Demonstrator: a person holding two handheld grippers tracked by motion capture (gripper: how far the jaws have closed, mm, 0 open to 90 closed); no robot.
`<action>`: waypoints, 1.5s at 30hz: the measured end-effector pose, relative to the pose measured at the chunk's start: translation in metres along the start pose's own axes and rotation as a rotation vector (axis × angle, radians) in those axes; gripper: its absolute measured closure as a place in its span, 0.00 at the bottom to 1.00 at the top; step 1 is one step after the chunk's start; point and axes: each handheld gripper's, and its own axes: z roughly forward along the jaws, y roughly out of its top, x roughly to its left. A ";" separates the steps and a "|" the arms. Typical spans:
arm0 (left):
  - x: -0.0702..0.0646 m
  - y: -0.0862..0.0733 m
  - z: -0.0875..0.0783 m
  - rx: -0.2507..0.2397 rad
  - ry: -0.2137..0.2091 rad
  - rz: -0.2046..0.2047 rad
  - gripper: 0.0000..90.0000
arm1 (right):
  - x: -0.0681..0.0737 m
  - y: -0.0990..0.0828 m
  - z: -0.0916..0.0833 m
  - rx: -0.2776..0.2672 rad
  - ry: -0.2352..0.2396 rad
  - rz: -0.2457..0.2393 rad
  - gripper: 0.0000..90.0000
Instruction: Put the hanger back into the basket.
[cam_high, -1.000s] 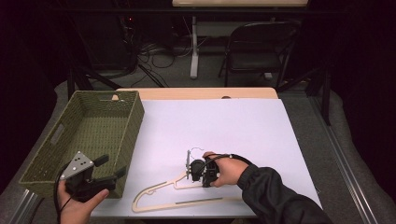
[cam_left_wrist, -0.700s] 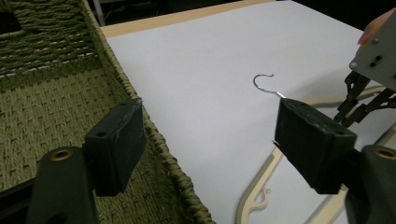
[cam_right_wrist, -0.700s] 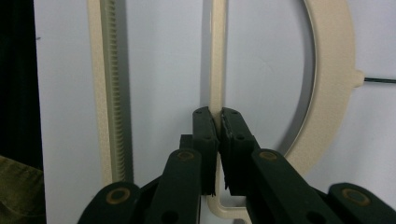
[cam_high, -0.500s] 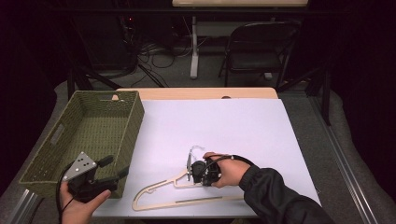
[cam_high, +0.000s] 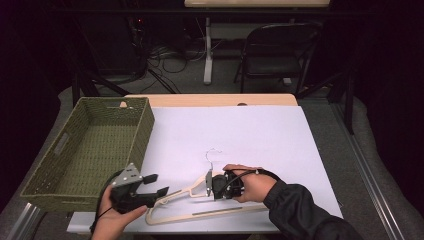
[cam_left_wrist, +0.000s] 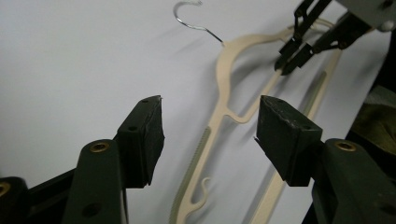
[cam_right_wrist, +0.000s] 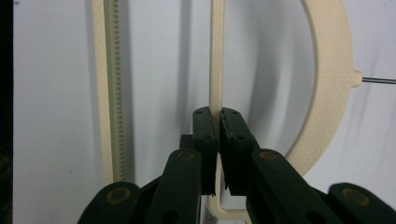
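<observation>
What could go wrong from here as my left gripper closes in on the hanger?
1. The right gripper pinches only a thin inner bar of the hanger, so it may twist or slip.
2. The left gripper has just been closing with its jaws astride the hanger's arm but not yet pressing; it may nudge it instead of catching it.
3. The basket sits close beside that hand; a swing could bump it.

High view above the table (cam_high: 260, 130) looking forward and down, 2 gripper views close, all sharing the hanger (cam_high: 200, 190).
</observation>
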 end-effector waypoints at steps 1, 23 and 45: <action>-0.001 0.002 0.008 0.023 -0.020 0.014 0.46 | 0.001 0.000 -0.001 -0.003 -0.009 -0.006 0.95; -0.001 0.016 0.098 0.209 -0.106 -0.005 0.64 | 0.005 0.000 -0.004 -0.002 -0.033 -0.018 0.95; 0.000 0.017 0.103 0.247 -0.087 0.017 0.86 | 0.004 0.002 0.002 -0.020 -0.030 -0.014 0.94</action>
